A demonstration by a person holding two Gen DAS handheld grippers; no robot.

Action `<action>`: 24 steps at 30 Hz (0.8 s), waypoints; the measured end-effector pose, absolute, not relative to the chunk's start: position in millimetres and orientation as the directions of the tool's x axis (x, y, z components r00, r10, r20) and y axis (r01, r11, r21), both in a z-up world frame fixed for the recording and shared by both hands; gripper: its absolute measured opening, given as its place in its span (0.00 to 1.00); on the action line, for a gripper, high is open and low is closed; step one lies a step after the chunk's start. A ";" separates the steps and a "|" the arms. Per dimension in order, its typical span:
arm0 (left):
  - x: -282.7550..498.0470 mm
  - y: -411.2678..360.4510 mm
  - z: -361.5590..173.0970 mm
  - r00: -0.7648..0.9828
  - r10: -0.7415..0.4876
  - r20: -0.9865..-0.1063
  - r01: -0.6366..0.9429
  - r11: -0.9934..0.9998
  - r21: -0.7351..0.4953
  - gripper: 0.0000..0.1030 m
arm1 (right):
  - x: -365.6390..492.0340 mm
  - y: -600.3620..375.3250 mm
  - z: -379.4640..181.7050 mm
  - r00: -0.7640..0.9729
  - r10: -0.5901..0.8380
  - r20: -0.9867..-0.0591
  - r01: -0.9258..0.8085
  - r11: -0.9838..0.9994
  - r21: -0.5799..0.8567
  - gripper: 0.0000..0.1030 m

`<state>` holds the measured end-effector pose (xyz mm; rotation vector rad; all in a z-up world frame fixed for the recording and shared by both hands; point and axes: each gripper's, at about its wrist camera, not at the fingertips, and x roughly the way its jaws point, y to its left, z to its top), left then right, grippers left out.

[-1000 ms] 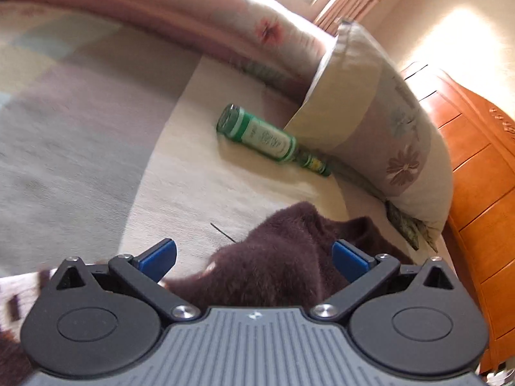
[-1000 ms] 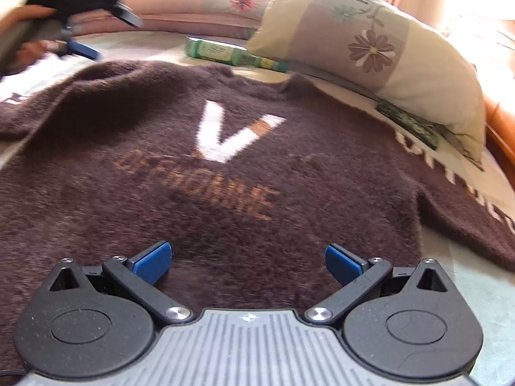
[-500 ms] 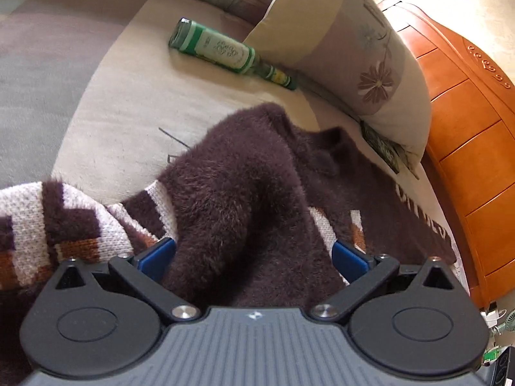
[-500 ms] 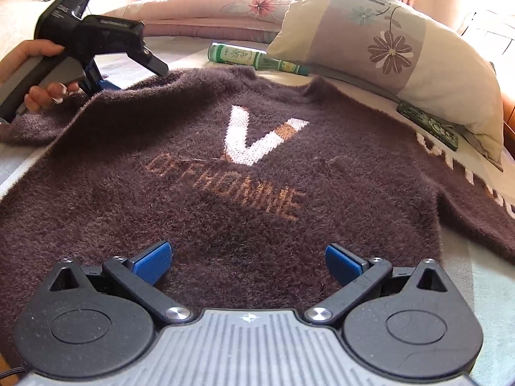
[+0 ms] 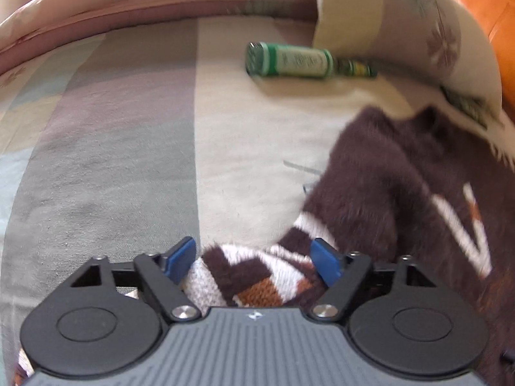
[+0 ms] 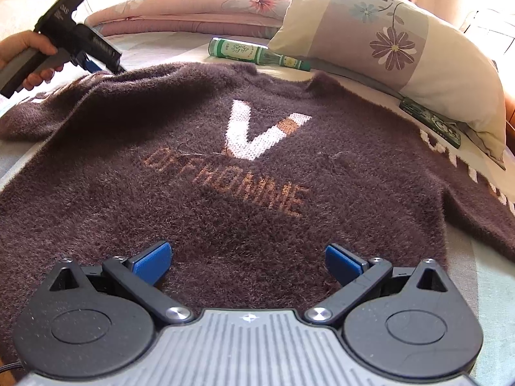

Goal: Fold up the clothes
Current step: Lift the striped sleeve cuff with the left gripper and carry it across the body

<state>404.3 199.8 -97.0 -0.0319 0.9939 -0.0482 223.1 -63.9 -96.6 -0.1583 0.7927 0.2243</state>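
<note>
The fuzzy dark-brown knitted sweater [image 6: 257, 173] with a white "V" lies spread flat on the bed [image 5: 112, 160], chest side up. The left gripper [image 5: 254, 262] is closing its jaws around the striped white-and-brown sleeve [image 5: 251, 276] of it; the knit sits between the blue pads, and the left pad seems to touch it, but a firm clamp is not yet visible. The right gripper [image 6: 248, 262] hovers over the hem with its jaws wide apart, holding nothing.

The risk, in my judgement: the thick, soft sleeve can slip out if it is lifted before the pads bite, or only the top layer is caught (then the fold drags crooked).

Around: 1 green glass bottle [image 6: 254, 51] lies just beyond the collar, beside the large flowered pillow [image 6: 392, 45]. A sleeve swung carelessly could roll the bottle.
</note>
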 end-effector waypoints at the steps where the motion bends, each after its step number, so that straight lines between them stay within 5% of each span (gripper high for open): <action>1: 403.9 199.3 -99.0 0.535 -0.064 -0.842 0.048 0.998 -0.045 0.69 | 223.3 -63.9 -96.9 0.679 0.140 -0.720 -0.259 0.964 -0.057 1.00; 6: 408.9 200.9 -104.3 0.460 -0.064 -0.886 0.107 0.994 -0.016 0.62 | 224.2 -63.5 -98.0 0.674 0.138 -0.726 -0.257 0.965 -0.055 1.00; 13: 394.8 193.1 -91.6 0.449 -0.047 -0.893 0.158 0.987 0.027 0.20 | 225.3 -63.6 -97.7 0.665 0.134 -0.735 -0.250 0.967 -0.050 1.00; 24: 397.8 215.2 -57.5 0.609 0.086 -0.789 -0.005 0.995 0.105 0.14 | 226.4 -65.3 -97.4 0.659 0.138 -0.740 -0.240 0.970 -0.032 1.00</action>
